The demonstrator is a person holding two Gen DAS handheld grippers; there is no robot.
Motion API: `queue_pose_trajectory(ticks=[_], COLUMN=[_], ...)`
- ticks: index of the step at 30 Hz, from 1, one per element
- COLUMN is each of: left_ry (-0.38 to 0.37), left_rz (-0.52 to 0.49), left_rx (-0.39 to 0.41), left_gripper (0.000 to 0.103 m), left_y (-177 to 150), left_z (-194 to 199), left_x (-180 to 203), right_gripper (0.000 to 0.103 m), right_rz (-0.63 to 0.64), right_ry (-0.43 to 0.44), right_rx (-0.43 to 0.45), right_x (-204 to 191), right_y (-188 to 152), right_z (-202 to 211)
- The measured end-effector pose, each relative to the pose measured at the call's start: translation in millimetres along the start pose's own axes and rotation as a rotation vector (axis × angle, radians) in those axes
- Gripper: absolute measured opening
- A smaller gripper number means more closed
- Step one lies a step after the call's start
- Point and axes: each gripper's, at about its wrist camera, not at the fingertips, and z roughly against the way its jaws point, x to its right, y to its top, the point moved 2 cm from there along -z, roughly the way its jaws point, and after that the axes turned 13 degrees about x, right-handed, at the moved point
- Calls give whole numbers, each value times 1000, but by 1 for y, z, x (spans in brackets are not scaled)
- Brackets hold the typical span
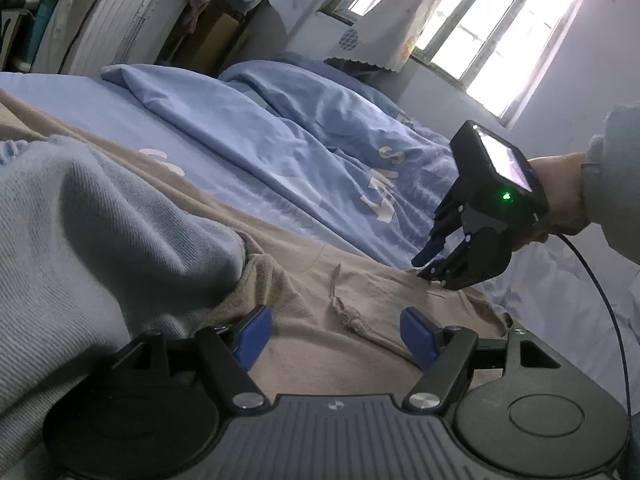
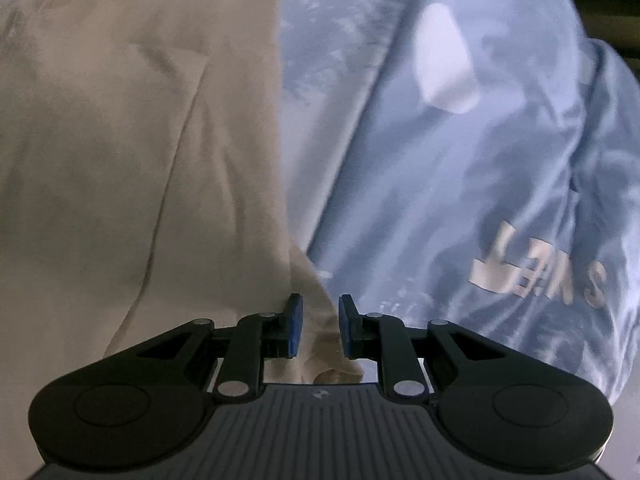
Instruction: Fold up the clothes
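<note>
The left hand-held gripper (image 1: 335, 334) hovers wide over the tan garment (image 1: 320, 360) on the bed (image 1: 80, 96). At two o'clock, the right hand-held gripper (image 2: 320, 330), narrowed, straddles its edge without visibly pinching. Judged step: taking hold; next, close fully before lifting.

Pale letters — partly legible, "S…" — on blue quilt (image 2: 460, 200)

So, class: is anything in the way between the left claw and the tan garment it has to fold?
Nothing visible. The left claw hangs open right over the tan garment, bare cloth between its pads. A pale blue knit lies bunched to one side, not between them.
</note>
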Motion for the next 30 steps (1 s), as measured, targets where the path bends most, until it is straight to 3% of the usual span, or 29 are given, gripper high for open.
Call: queue_pose_trajectory(ticks=[5, 6, 7, 9, 17, 22, 26, 30], left_ry=[1, 1, 1, 1, 4, 8, 12, 15], left_rz=[1, 1, 1, 1, 0, -5, -10, -12], left_rx=[0, -1, -1, 0, 0, -1, -1, -1], left_gripper=[71, 71, 71, 71, 71, 71, 71, 72], left_y=[1, 1, 1, 1, 1, 0, 0, 0], left_z=[0, 0, -1, 0, -1, -1, -2, -4], left_x=[0, 0, 0, 0, -1, 0, 0, -1], right_gripper=[19, 16, 6, 3, 0, 0, 0, 0], right_rz=[40, 45, 49, 57, -19, -50, -117, -252], right_ry=[27, 28, 28, 19, -250, -390, -475, -460], right_rx=[-28, -32, -36, -27, 73, 35, -40, -14], right_x=[-3, -4, -5, -6, 23, 33, 36, 47], right_y=[0, 0, 0, -1, -16, -25, -24, -27], right_z=[-13, -16, -18, -16, -4, -11, -29, -27])
